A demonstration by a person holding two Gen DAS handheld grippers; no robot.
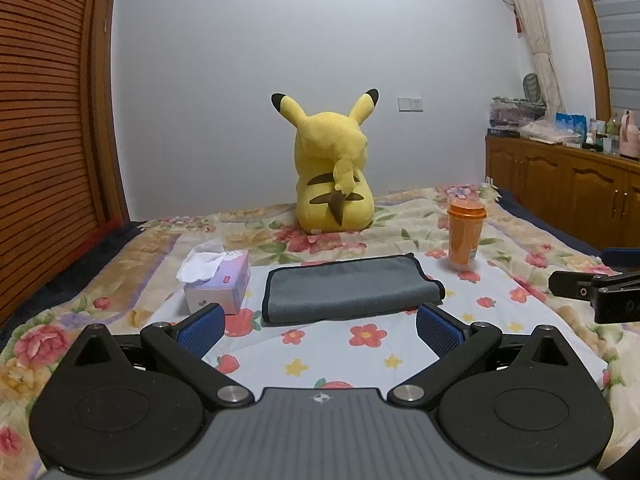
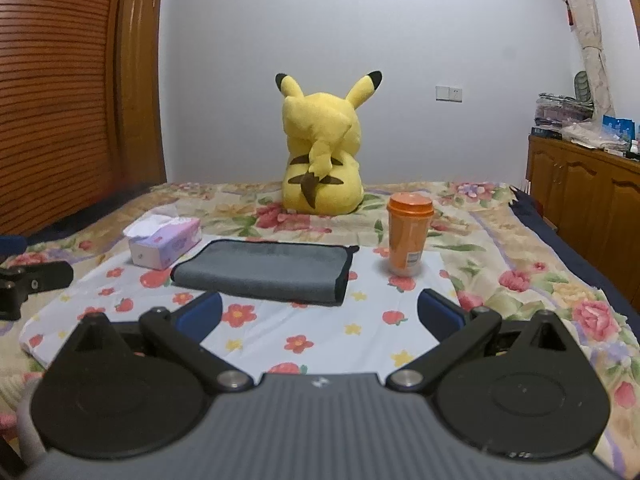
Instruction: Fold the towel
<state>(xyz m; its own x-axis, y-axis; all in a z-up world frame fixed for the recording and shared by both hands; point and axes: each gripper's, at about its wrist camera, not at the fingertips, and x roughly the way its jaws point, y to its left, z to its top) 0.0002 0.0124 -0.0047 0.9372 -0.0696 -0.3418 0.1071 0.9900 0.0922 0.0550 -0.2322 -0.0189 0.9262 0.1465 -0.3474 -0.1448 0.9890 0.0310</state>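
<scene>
A grey towel with black trim [image 1: 348, 288] lies folded flat on the white floral cloth [image 1: 360, 352] on the bed; it also shows in the right wrist view [image 2: 268, 270]. My left gripper [image 1: 320, 326] is open and empty, its blue pads just short of the towel's near edge. My right gripper [image 2: 320, 314] is open and empty, also just short of the towel. The right gripper's side shows at the right edge of the left wrist view [image 1: 596, 290]; the left gripper's side shows at the left edge of the right wrist view [image 2: 28, 284].
A tissue box [image 1: 218, 282] stands left of the towel and an orange lidded cup [image 1: 464, 236] to its right. A yellow Pikachu plush [image 1: 334, 172] sits behind. A wooden wardrobe [image 1: 44, 120] is on the left, wooden cabinets [image 1: 568, 188] on the right.
</scene>
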